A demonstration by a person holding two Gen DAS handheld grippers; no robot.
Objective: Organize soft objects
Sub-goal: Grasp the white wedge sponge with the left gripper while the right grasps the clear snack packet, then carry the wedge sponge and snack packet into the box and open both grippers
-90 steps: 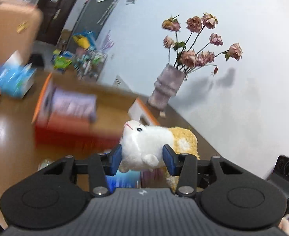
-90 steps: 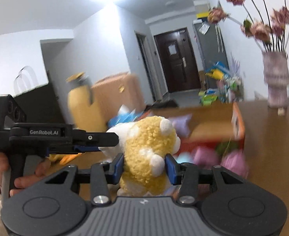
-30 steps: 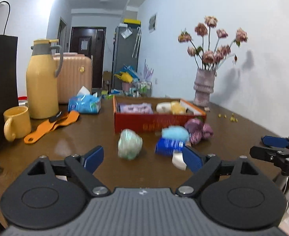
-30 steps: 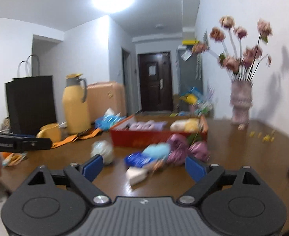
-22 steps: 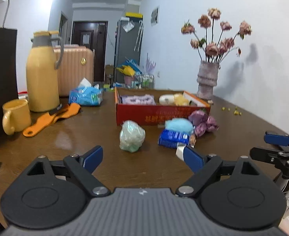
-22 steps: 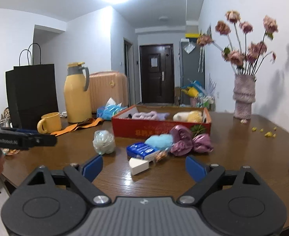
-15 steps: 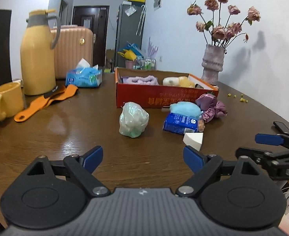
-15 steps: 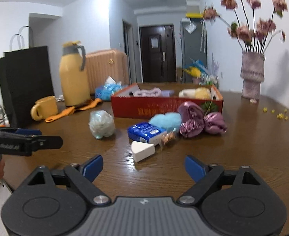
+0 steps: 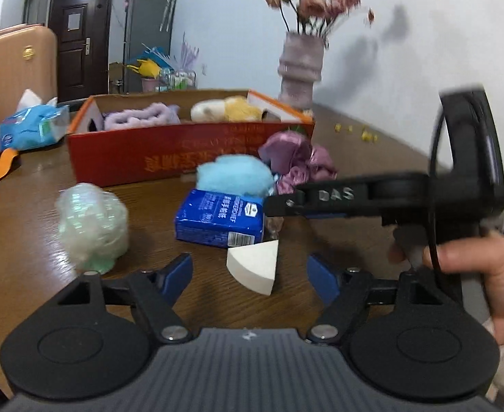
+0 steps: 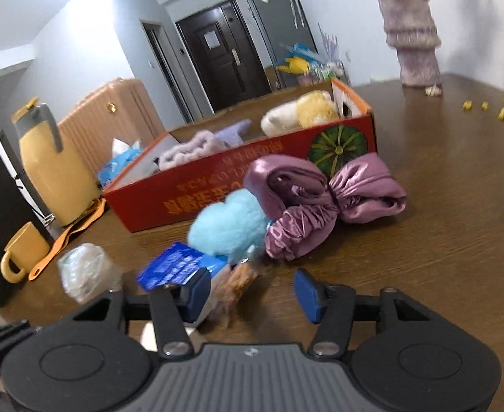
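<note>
While two soft items already lie in the red cardboard box [image 9: 190,158], namely a lilac fluffy headband [image 9: 138,118] and a white-and-yellow plush toy [image 9: 224,109], most of the task remains. On the tabletop [image 10: 440,240] wait:

- a white wedge sponge [image 9: 253,266]
- a blue fluffy ball [image 10: 229,228]
- a purple satin bonnet [image 10: 324,202]
- a pale green mesh puff [image 9: 92,226]

The left gripper [image 9: 250,273] brackets the sponge with fingers spread, just closing. The right gripper [image 10: 253,295] is likewise narrowing, pinching nothing.

A brown wooden table [image 9: 348,240] filled the lower frame. On it sat a red box [image 9: 190,147] at centre, a green puff [image 9: 92,226] lower left, a blue packet [image 9: 219,219], a white wedge [image 9: 253,269], a blue puff [image 9: 234,175], purple satin bundles [image 10: 324,199] and a vase [image 9: 301,68] upper right.
</note>
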